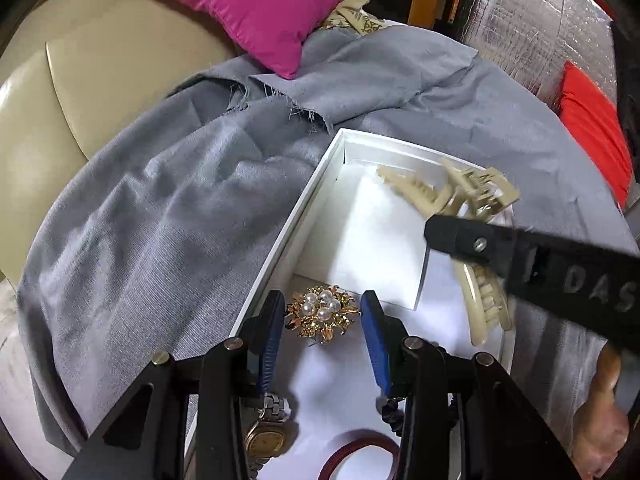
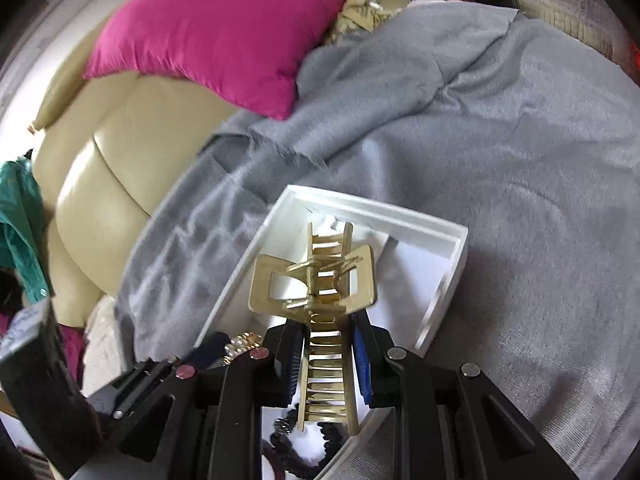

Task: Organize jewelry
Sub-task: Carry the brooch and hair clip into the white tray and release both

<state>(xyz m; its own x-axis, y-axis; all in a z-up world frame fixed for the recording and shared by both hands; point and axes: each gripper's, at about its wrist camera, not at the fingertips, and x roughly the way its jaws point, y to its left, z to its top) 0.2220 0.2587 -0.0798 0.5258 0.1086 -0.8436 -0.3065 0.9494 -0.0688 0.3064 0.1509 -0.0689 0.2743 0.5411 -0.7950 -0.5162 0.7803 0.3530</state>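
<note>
Landmark: white box (image 1: pixel 280 240), lying on the grey cloth (image 1: pixel 160 208)

Left of the box: grey cloth, then a beige sofa cushion (image 1: pixel 80 92) with a magenta pillow (image 1: pixel 240 4) at the cloth's far edge

Inside the box, near-left corner: wristwatch (image 1: pixel 266 432) with metal band, partly under the left gripper's frame

Inside the box, near end: left gripper (image 1: pixel 322 344), fingers apart, holding nothing; the gold-and-pearl brooch (image 1: pixel 322 312) lies on the box floor in the gap between the blue pads (image 1: pixel 376 344), contact not clear

Near edge of the box, right of the watch: dark red ring-shaped band (image 1: pixel 360 456); a dark beaded piece (image 1: pixel 390 412) just beyond it

Over the box's right half: right gripper (image 2: pixel 326 354), fingers clamped on the beige claw hair clip (image 2: pixel 320 280), which is held lengthwise above the box interior, off the floor

Right of the box: more grey cloth, a red cushion (image 1: pixel 592 128) beyond
</note>
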